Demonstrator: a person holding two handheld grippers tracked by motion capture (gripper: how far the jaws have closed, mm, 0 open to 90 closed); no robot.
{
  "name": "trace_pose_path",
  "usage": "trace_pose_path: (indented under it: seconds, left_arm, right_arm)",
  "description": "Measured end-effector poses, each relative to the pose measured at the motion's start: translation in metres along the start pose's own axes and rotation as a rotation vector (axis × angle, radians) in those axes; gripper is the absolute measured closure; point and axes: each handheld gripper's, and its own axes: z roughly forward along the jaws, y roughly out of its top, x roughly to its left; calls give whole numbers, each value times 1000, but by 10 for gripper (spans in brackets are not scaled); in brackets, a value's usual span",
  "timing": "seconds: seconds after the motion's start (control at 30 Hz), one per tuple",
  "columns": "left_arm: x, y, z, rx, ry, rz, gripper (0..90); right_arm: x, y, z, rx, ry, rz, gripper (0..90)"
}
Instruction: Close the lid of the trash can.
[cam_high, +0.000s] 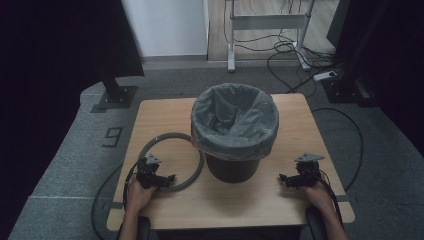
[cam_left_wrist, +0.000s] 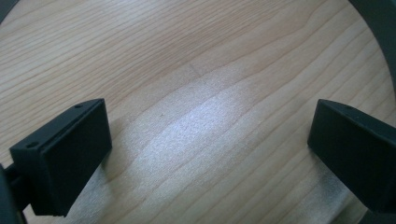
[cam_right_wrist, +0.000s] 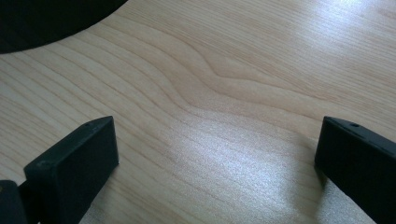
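Observation:
A dark bin (cam_high: 233, 167) lined with a grey plastic bag (cam_high: 235, 120) stands upright in the middle of the wooden table (cam_high: 280, 200). A grey ring (cam_high: 156, 140) lies flat on the table left of the bin. My left gripper (cam_high: 169, 179) rests at the ring's near edge, open, its jaws wide over bare wood (cam_left_wrist: 205, 140); the ring's dark edge (cam_left_wrist: 380, 32) shows at the top right of the left gripper view. My right gripper (cam_high: 284, 178) sits open near the bin's right side, nothing between its jaws (cam_right_wrist: 215, 154). The bin's dark base (cam_right_wrist: 46, 18) fills that view's top left corner.
The table stands on grey carpet (cam_high: 70, 150). A black stand base (cam_high: 115, 95) is at the back left, a metal frame (cam_high: 265, 22) and loose cables (cam_high: 295, 55) behind. Cables (cam_high: 357, 145) trail from both grippers off the table's sides.

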Motion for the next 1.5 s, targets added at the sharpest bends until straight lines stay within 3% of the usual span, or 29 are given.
trace_pose_path:
  seconds: [0.17,0.33,0.57,0.7,0.83,1.03,1.17,1.5]
  left_arm:
    - [0,3,-7,-20,23,-5,0]
    - [7,7,-24,-79,86,-26,0]
    - [26,3,-41,-125,150,-66,0]
    - [37,-5,-41,-111,178,-97,0]
    - [43,-11,-35,-92,174,-126,0]
    - [49,-19,-16,-20,151,-154,0]
    - [51,-19,-16,-13,147,-174,0]
    - [55,-19,-16,-39,208,-245,33]
  right_arm:
    - [0,0,0,0,0,0,0]
    - [0,0,0,0,1,0,0]
    - [0,0,0,0,1,-1,0]
    - [0,0,0,0,1,-1,0]
    - [0,0,0,0,1,-1,0]
    - [0,0,0,0,1,0,0]
    - [0,0,0,0,1,-1,0]
    - [0,0,0,0,1,0,0]
